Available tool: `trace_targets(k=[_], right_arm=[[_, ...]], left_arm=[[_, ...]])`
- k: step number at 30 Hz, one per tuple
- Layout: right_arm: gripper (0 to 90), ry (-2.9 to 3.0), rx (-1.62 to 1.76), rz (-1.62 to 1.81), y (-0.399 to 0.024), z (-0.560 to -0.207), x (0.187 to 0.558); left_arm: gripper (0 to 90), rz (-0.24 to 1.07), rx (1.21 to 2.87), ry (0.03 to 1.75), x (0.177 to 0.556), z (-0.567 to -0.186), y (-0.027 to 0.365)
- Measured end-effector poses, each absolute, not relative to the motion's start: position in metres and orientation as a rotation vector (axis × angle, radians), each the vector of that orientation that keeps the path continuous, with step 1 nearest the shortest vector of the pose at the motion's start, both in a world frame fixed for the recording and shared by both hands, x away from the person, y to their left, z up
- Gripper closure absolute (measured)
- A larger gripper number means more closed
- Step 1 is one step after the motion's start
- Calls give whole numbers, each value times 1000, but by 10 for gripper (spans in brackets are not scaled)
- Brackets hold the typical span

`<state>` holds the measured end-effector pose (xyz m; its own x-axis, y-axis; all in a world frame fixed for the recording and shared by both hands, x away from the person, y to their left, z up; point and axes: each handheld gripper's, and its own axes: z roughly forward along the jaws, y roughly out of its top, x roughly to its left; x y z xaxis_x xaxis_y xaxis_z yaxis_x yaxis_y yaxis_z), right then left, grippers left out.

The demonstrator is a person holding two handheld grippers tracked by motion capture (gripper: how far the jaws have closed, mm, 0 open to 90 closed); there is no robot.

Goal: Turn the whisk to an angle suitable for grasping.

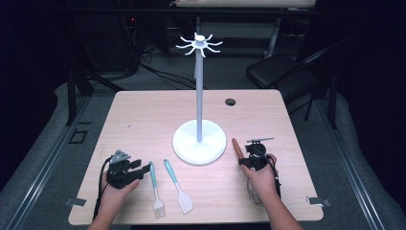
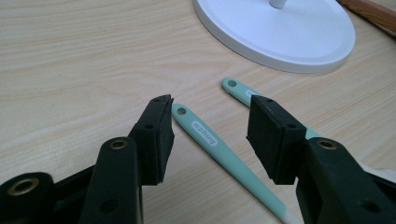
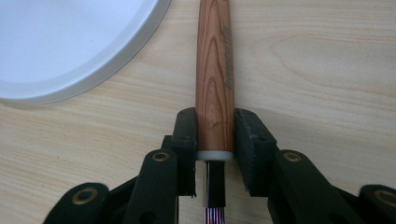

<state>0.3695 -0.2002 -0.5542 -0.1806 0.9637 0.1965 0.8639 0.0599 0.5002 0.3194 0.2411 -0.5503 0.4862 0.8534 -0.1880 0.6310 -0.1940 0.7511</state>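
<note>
My right gripper (image 1: 246, 155) (image 3: 215, 121) is shut on the wooden handle (image 1: 236, 146) (image 3: 215, 60) of a whisk lying right of the white stand's base (image 1: 199, 142) (image 3: 60, 42). The whisk's wires (image 1: 251, 192) show under the hand. My left gripper (image 1: 143, 168) (image 2: 210, 116) stands open low over the table. The teal handle of a pastry brush (image 1: 155, 191) (image 2: 219, 149) lies between its jaws, untouched by the pads. A teal spatula (image 1: 178, 187) (image 2: 238, 91) lies just right of the brush.
The stand's tall pole (image 1: 198, 86) carries a ring of hooks (image 1: 199, 43) at the top. A dark cable hole (image 1: 230, 102) sits near the table's far edge. A black chair (image 1: 273, 72) stands beyond the table at the back right.
</note>
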Motion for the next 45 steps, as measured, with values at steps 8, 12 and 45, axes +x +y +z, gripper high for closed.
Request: trace_targets(k=[8, 12, 45], right_arm=[[709, 2131, 1816, 865, -199, -546, 362], [710, 2115, 1735, 913, -198, -537, 351], [709, 2062, 1041, 1146, -152, -514, 284]], left_arm=[[502, 338, 1912, 1223, 318, -549, 239], [502, 337, 1904, 1209, 318, -547, 237], [486, -83, 1735, 967, 350, -495, 64]])
